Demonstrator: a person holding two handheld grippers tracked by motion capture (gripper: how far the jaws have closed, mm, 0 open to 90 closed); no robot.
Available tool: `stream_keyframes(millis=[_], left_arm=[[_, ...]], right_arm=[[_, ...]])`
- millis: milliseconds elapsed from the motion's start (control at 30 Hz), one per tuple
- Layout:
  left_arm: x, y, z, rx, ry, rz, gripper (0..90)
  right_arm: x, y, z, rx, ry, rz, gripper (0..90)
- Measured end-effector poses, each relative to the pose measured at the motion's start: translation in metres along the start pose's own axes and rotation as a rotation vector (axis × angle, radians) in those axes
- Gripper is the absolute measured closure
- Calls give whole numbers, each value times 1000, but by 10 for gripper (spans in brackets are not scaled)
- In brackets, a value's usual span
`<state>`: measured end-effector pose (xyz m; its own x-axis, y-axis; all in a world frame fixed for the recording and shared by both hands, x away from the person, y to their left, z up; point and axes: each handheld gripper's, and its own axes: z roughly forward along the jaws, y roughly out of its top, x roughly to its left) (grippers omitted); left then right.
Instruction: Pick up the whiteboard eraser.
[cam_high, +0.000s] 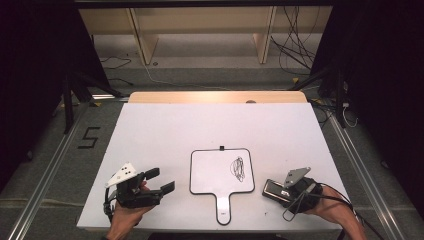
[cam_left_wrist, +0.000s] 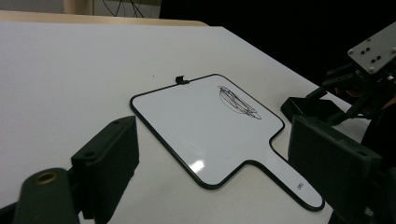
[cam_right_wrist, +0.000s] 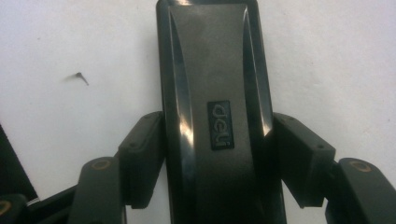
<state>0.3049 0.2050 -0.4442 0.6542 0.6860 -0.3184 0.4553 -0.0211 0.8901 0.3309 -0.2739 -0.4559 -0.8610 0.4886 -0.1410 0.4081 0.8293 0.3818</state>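
Note:
A small white handheld whiteboard lies on the table near the front, its handle towards me. A black scribble sits in its upper right part. My left gripper rests to the left of the board, open, with nothing between its jaws. To the right of the board, my right gripper is shut on a black eraser. Both pads press the eraser's long sides, and the eraser lies flat on the table.
The white table top has a wooden strip along its far edge. A small black clip sits at the board's far edge. Cables, shelving and a floor mark "5" lie beyond the table.

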Motion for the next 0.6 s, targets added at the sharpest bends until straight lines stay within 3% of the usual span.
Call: stream_keyframes(millis=[300,600], left_arm=[[0,0,0,0,1,-1,157],[0,0,0,0,1,1,157]], right_arm=[[0,2,-2,2,-1,-20,405],[-2,2,-2,-19,18,18,409]])
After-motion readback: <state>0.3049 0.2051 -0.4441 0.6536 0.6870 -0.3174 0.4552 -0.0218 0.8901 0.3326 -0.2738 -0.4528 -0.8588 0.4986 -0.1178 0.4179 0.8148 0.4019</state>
